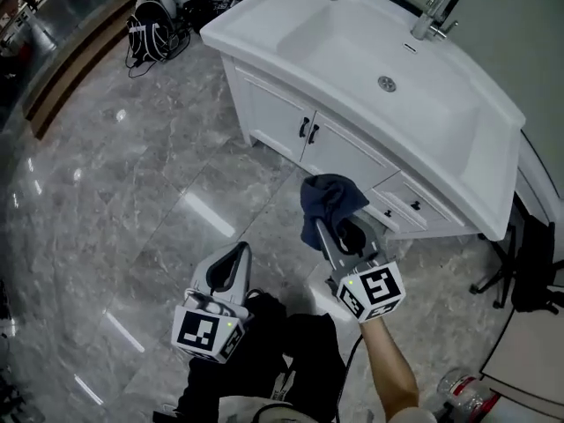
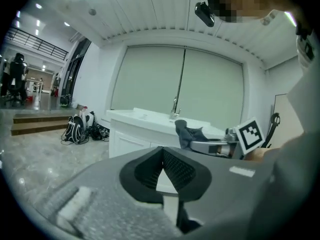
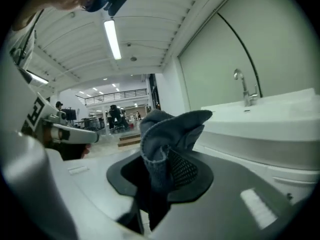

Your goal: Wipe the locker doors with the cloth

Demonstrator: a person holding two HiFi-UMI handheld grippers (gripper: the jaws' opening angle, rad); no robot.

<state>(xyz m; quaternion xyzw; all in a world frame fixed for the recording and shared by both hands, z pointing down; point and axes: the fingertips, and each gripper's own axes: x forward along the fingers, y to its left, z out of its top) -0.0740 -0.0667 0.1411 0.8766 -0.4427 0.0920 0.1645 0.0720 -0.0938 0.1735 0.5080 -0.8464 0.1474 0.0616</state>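
In the head view the right gripper [image 1: 324, 229] stood just right of centre, its jaws clamped on a crumpled dark blue cloth [image 1: 328, 199] that bunched up above the fingertips. The right gripper view showed the same grip: the fabric was pinched between the black meshed pads [image 3: 186, 170], with a fold rising over them. The cloth was held in the air in front of the vanity, apart from the white cabinet doors [image 1: 275, 113] with their small black handles [image 1: 308, 131]. These doors lay in the upper middle of the frame beneath a white rectangular basin [image 1: 352, 42] with a chrome tap [image 1: 432, 14]. The left gripper [image 1: 240, 252] sat lower left of the cloth, near the bottom centre. In the left gripper view its jaws were closed tip to tip with nothing between them. A polished grey marble floor [image 1: 106, 201] filled the left of the head view, and a black backpack [image 1: 152, 32] lay at the upper left.
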